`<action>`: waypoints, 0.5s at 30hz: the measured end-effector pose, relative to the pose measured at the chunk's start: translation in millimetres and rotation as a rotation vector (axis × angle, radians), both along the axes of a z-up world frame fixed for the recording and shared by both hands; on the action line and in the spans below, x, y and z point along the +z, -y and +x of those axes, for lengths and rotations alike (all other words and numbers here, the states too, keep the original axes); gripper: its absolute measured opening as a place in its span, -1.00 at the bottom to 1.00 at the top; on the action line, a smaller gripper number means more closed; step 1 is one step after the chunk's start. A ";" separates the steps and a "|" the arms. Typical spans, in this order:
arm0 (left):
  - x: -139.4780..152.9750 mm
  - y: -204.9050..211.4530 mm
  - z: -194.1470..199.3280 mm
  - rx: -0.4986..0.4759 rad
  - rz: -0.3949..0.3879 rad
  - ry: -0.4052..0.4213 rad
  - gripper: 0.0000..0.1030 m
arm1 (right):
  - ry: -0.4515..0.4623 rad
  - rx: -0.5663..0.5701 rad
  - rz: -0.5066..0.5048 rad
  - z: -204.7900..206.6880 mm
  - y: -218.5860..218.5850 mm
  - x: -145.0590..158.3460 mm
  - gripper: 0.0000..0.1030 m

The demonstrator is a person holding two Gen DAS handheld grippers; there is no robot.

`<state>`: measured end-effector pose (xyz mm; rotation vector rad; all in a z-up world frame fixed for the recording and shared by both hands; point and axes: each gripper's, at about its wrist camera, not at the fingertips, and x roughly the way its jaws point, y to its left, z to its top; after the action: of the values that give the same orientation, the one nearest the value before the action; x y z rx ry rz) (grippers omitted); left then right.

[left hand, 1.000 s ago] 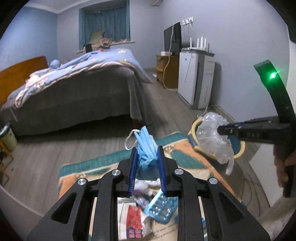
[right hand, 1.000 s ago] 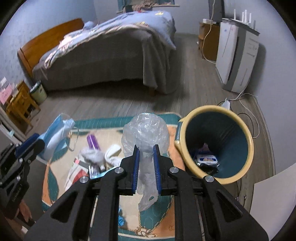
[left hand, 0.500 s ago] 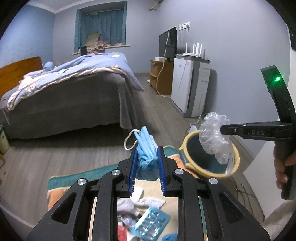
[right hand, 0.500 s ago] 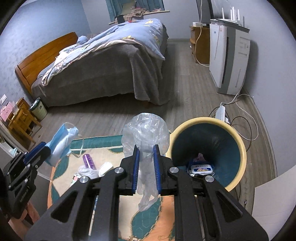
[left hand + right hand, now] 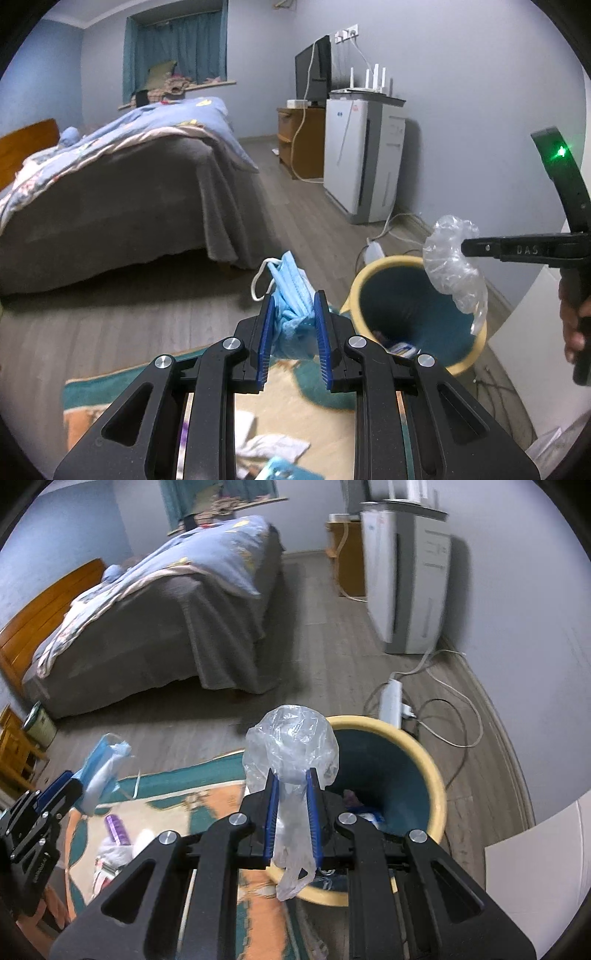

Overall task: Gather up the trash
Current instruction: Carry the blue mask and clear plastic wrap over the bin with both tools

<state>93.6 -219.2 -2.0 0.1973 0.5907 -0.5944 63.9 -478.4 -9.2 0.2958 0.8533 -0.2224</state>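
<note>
Bed (image 5: 155, 620): far left, grey skirt dropping to bare wood floor (image 5: 325, 657), which runs open between bed and bin. Rug (image 5: 207, 805): teal-bordered, orange and cream; near its left edge a purple tube (image 5: 117, 829) and white crumpled scraps (image 5: 114, 853). Left gripper (image 5: 293, 314): blue pads clamped on a folded blue face mask (image 5: 290, 291), held in the air over the rug's far edge, just left of the bin. Right gripper (image 5: 291, 794): pads pinched on a crumpled clear plastic bag (image 5: 291, 746), its tail hanging below the fingers, held over the bin's left rim. Bin (image 5: 436, 786): yellow rim, teal inside, standing at the rug's right edge; inside, at the bottom, a blue-and-white packet (image 5: 364, 814) and other blurred scraps. Power strip (image 5: 393, 698) and looped cables: on the floor just behind the bin. White appliance (image 5: 406, 579): against the right wall, well apart from the bin.
</note>
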 end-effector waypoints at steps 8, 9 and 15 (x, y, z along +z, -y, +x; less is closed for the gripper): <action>-8.7 40.7 0.6 -0.088 -0.004 0.003 -0.55 | -0.033 -0.070 -0.024 2.5 38.4 -15.5 -0.72; -10.3 45.7 -0.1 -0.103 0.002 0.005 -0.55 | -0.041 -0.080 -0.027 3.4 44.2 -19.4 -0.72; -23.7 63.5 1.4 -0.149 0.025 -0.014 -0.55 | -0.079 -0.123 -0.012 7.3 63.0 -34.7 -0.72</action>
<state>95.0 -282.7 -25.7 0.2627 0.6003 -0.7329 71.2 -541.3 -43.9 0.3306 0.9128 -0.3554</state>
